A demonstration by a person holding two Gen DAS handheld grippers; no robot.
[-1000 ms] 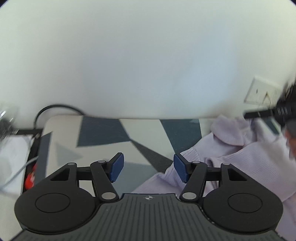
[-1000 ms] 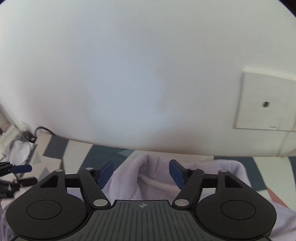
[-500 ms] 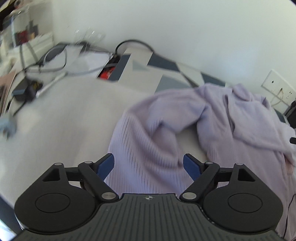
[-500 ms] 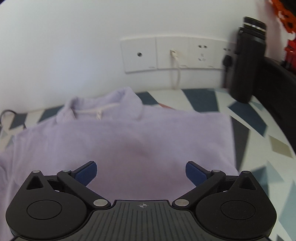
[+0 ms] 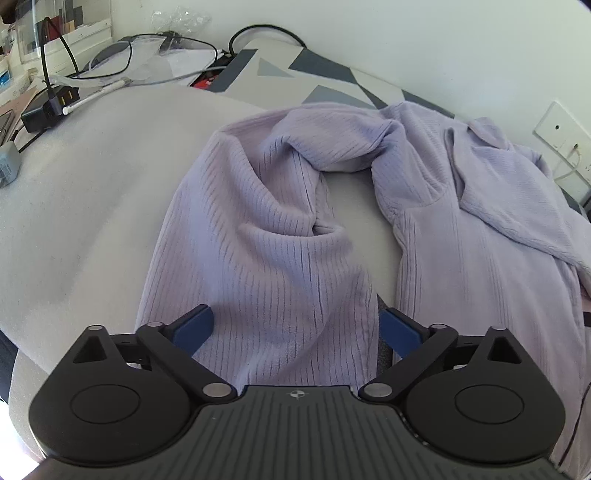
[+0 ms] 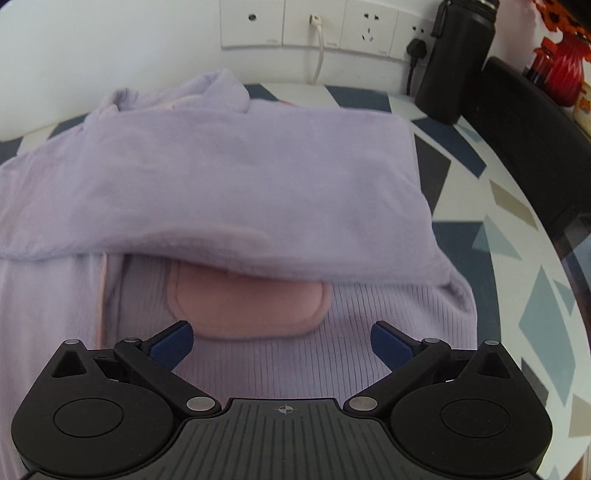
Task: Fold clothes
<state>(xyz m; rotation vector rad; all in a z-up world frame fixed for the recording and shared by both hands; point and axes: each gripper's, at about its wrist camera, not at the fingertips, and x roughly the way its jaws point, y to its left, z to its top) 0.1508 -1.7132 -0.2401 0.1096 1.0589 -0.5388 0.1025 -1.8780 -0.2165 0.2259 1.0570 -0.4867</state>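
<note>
A lilac ribbed garment (image 5: pixel 461 236) lies spread on the table. Its left sleeve (image 5: pixel 266 251) is bent and twisted and runs toward me. My left gripper (image 5: pixel 295 326) is open, with its blue pads on either side of the sleeve's cuff end. In the right wrist view the garment (image 6: pixel 229 177) has its right part folded over the body, and a pink pocket (image 6: pixel 247 306) shows under the fold. My right gripper (image 6: pixel 282 341) is open and empty over the ribbed fabric just below the pocket.
A white pad (image 5: pixel 85 192) covers the table's left side. Cables and a black charger (image 5: pixel 48 105) lie at the far left. Wall sockets (image 6: pixel 310 26), a black bottle (image 6: pixel 458 62), a black chair back (image 6: pixel 532 140) and the patterned table's rim (image 6: pixel 546 280) are on the right.
Both grippers have tilted down from the wall toward the garment and opened wider. The left one has come closer over the sleeve; the right one has come closer over the folded body and pocket.
</note>
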